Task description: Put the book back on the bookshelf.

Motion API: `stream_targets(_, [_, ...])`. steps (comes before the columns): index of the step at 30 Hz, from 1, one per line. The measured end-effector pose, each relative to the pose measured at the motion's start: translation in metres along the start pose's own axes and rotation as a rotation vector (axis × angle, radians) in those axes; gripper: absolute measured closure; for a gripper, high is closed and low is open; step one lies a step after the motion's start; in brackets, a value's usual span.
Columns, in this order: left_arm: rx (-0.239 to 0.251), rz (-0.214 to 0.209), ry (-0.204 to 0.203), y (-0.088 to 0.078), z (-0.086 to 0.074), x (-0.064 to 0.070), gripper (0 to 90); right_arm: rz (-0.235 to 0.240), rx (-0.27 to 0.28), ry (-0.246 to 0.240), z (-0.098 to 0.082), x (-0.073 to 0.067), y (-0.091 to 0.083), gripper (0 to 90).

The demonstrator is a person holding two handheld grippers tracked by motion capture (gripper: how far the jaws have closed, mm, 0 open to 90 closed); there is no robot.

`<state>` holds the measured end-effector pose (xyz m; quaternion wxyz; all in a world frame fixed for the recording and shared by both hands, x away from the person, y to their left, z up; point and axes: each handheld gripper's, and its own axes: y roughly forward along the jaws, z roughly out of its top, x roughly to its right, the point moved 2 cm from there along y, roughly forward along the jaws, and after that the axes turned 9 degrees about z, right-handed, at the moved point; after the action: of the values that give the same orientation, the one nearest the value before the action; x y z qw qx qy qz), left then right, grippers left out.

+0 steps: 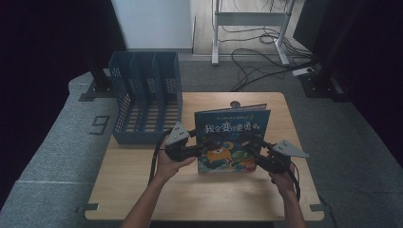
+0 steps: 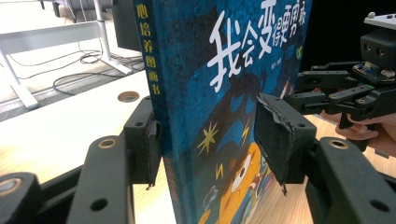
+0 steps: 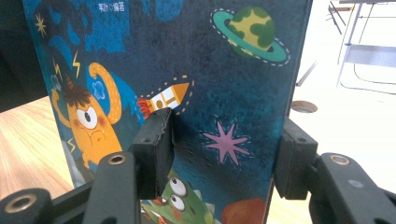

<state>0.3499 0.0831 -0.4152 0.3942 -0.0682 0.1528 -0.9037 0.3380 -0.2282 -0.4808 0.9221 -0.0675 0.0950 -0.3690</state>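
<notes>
You stood a blue picture book [image 1: 231, 140] up on the wooden table [image 1: 142, 180], a little right of the middle. Its cover with the orange monster faced you.

Your left gripper [image 1: 192, 142] was at the book's left edge, the side with the spine. In the left gripper view, the book [image 2: 219, 112] stood between the two black jaws. One pad [image 2: 148, 144] touched the spine side. The other pad [image 2: 275, 140] sat in front of the cover, and you could not tell if it pressed on it.

Your right gripper [image 1: 256, 148] was at the book's right edge. In the right gripper view, the book [image 3: 205, 84] stood between its jaws too. One pad [image 3: 156, 149] lay against the cover by the little rocket. The other pad [image 3: 292, 158] sat just behind the back edge. You could not tell if that one pressed either.

A blue file rack [image 1: 146, 97] stood on the table, just left of the book and a bit farther from you. A small round hole [image 1: 235, 104] showed in the table behind the book.
</notes>
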Motion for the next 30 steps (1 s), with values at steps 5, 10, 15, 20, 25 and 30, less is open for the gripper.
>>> stream_targets(5, [-0.004, -0.021, -0.019, 0.0007, -0.0001, -0.0017, 44.1, 0.008, -0.014, -0.017, -0.0001, -0.0012, -0.0027, 47.7])
stream_targets(10, [-0.005, -0.024, -0.020, 0.0017, 0.0005, -0.0011, 43.6, 0.024, -0.018, -0.023, -0.0007, -0.0010, -0.0051, 48.7])
stream_targets(15, [-0.003, -0.027, -0.013, 0.0037, 0.0011, -0.0011, 43.0, 0.042, -0.020, -0.035, -0.0016, -0.0003, -0.0082, 52.1])
stream_targets(20, [-0.011, -0.030, -0.004, 0.0044, 0.0029, -0.0017, 47.2, 0.053, -0.031, -0.054, -0.0018, -0.0001, -0.0096, 52.0])
stream_targets(25, [-0.004, -0.034, 0.004, 0.0037, 0.0015, -0.0009, 52.3, 0.038, -0.035, -0.059, -0.0015, -0.0003, -0.0075, 46.8])
stream_targets(30, [0.014, -0.034, 0.025, 0.0018, -0.0019, 0.0041, 54.8, 0.007, -0.034, -0.058, -0.0010, -0.0006, -0.0053, 42.1])
